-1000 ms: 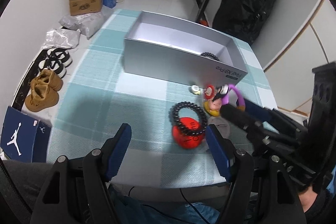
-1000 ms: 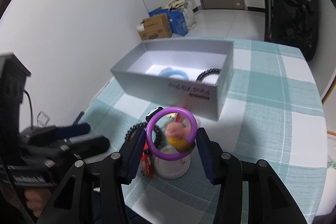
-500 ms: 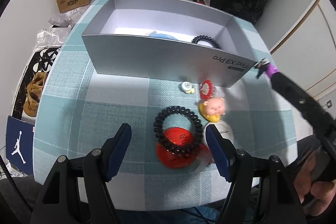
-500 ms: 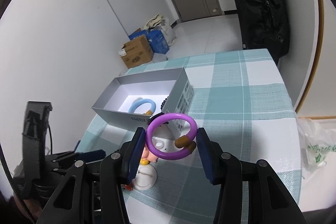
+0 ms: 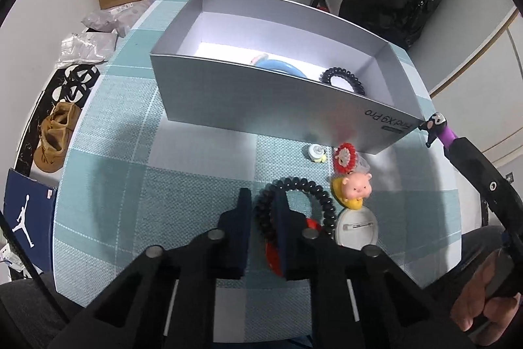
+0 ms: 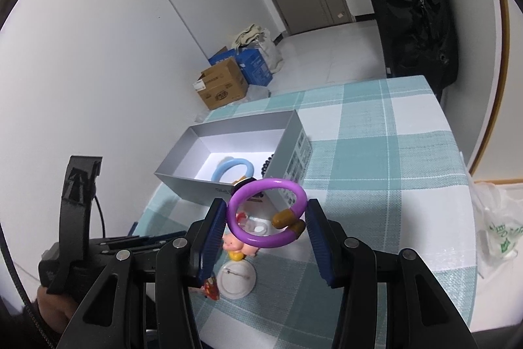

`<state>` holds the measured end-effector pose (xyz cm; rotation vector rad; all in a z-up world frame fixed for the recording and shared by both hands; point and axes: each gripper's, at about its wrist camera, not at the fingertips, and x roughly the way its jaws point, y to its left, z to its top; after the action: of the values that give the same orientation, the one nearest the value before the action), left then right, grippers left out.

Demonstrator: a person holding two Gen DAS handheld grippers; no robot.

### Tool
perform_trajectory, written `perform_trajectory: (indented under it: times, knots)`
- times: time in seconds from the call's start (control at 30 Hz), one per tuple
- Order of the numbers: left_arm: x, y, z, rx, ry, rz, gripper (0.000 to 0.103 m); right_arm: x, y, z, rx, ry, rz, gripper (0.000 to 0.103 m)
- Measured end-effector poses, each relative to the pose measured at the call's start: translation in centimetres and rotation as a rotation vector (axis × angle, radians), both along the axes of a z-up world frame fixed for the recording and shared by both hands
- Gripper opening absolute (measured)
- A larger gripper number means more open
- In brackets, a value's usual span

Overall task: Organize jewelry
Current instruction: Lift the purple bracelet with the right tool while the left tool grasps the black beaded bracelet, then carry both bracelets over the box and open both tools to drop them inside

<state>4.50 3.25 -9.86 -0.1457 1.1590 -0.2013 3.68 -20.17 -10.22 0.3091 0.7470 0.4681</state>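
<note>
left gripper (image 5: 263, 211): jaws just closed, pinching rim of black coil band (image 5: 295, 206), probably to lift it
right gripper (image 6: 266, 219): clamped across purple bangle (image 6: 266, 213), raised near silver box (image 6: 183, 175), likely its destination
table (image 5: 130, 172): pig charm (image 5: 356, 185) waits

A: Open stretch of checked surface (image 5: 137, 185) left of the clutter; clear approach there. Right half of surface also bare in right wrist view.

B: Grey box (image 5: 248, 107) blocks the far side, walls upright, top open for entry from above. Pig figure (image 5: 354, 189), white badge (image 5: 358, 228), red ring (image 5: 345, 155) crowded just before its near wall; tight between them.
</note>
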Motion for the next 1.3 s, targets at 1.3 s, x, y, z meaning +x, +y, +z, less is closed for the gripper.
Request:
perform_trajectory:
  times: [1.3]
  knots:
    - [3.1, 2.3, 6.6, -0.191, -0.28, 0.029, 0.005, 3.7, 2.4, 2.3, 0.081, -0.111, 0.068, 0.048]
